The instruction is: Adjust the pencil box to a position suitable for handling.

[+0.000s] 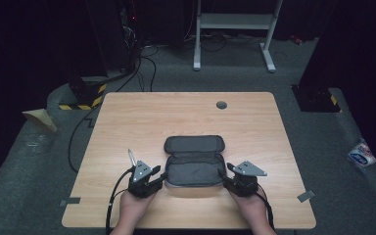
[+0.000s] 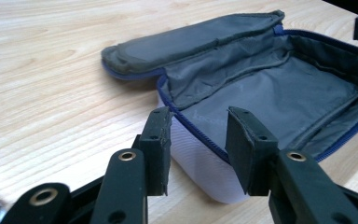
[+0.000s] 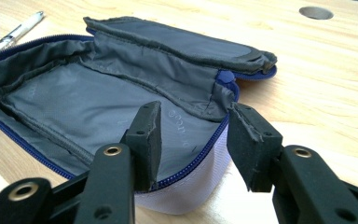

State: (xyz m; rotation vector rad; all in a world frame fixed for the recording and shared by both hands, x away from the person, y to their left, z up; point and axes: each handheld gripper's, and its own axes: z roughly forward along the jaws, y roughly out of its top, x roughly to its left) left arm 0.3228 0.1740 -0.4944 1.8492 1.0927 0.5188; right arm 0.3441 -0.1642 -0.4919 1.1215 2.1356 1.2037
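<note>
Pale wood table [image 1: 142, 117] on grey carpet in a dark room bears an unzipped pouch [image 1: 194, 169], left gripper [image 1: 162, 177] and right gripper [image 1: 222, 175] parted, straddling its end rims.

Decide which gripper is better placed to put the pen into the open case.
Left. The pen lies on the table just beyond the left gripper, while the right gripper sits across the case from it. Both grippers look open at the case's corners.

The open pouch [image 1: 194, 164] has grey lining, a blue zip and white sides, on a pale woodgrain table [image 1: 137, 122].
</note>
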